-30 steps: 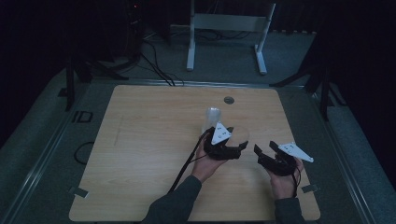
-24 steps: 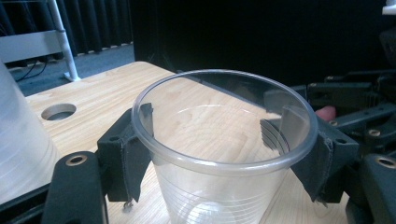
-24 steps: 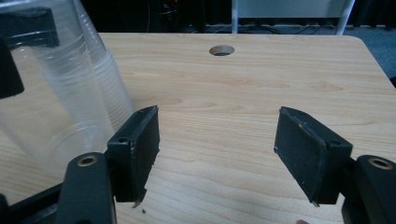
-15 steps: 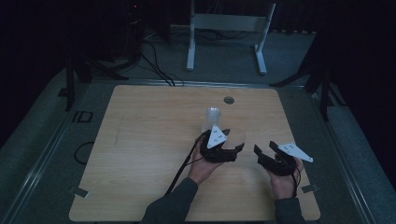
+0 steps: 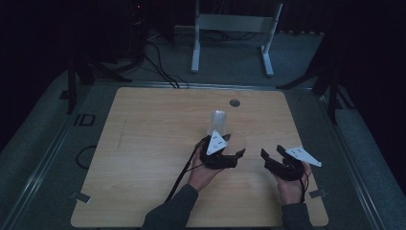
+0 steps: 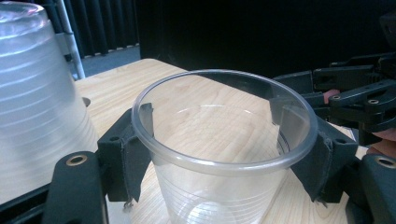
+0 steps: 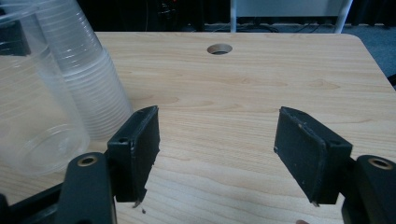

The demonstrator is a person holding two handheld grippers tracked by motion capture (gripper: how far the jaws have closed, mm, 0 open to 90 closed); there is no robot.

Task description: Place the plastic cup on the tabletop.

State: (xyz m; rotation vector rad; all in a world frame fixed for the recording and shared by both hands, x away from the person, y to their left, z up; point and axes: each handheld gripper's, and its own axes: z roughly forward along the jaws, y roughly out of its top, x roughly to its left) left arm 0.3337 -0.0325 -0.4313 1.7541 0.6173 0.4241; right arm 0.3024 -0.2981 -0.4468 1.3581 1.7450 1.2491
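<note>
The stack of cups stands mid-table, blocking passage there. The table lies open left and far.

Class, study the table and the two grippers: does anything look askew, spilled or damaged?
Nothing stands out. The left gripper grips an upright clear plastic cup beside an upside-down stack of cups; the right gripper is open.

A pale wooden bench with a round cable hole sits on grey floor in a dim room — a white metal stand behind it, black cables trailing — darkness beyond.
</note>
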